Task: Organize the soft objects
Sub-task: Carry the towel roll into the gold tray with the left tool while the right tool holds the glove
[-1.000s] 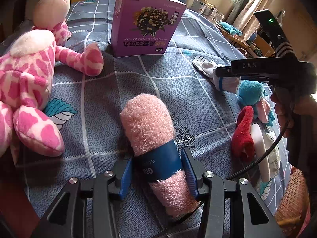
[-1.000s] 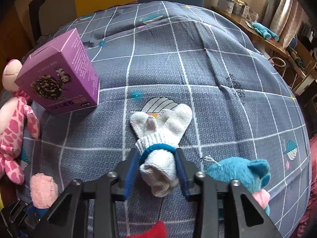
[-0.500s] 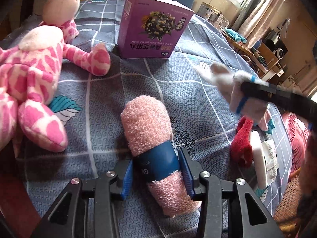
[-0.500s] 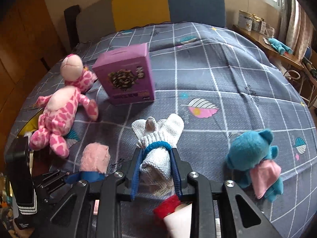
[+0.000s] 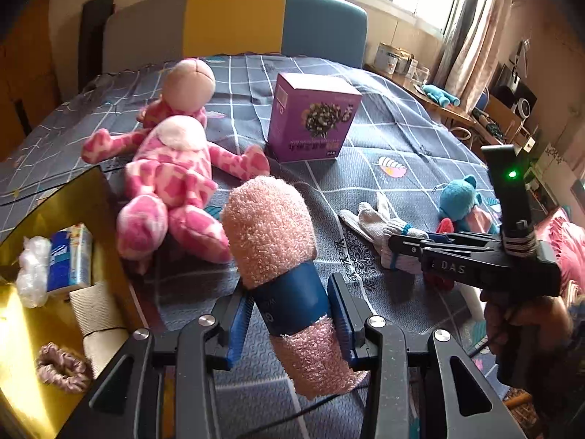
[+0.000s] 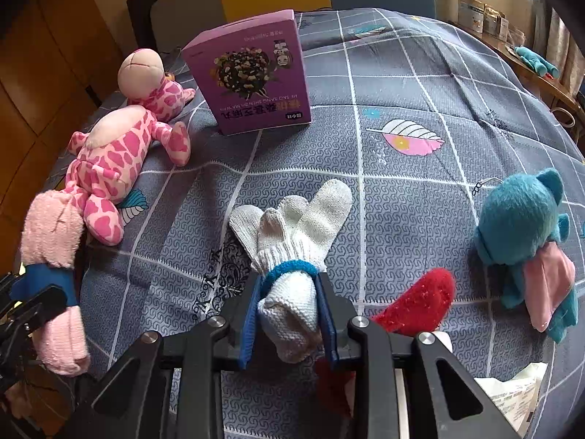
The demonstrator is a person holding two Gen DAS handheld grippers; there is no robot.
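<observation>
The left gripper [image 5: 290, 314] pinches a rolled pink towel [image 5: 272, 234] across its blue band, the roll's long axis running straight ahead between the fingers, fluffy end pointing away and up. Only the left wrist view shows the yellow bin [image 5: 44, 329] just left of that gripper, holding a tissue pack [image 5: 69, 256] and a scrunchie [image 5: 62, 366]. The right gripper [image 6: 289, 318] is clamped on a white knit glove [image 6: 292, 226] at its blue cuff, fingers pointing forward above the grey checked bedspread [image 6: 402, 201]. Only the right wrist view shows the red sock [image 6: 416, 305] fully, just right of its jaws. Farther right lies a teal plush [image 6: 519, 226]; ahead-left a pink giraffe plush [image 6: 113, 157], then a purple box [image 6: 256, 73] standing upright.
</observation>
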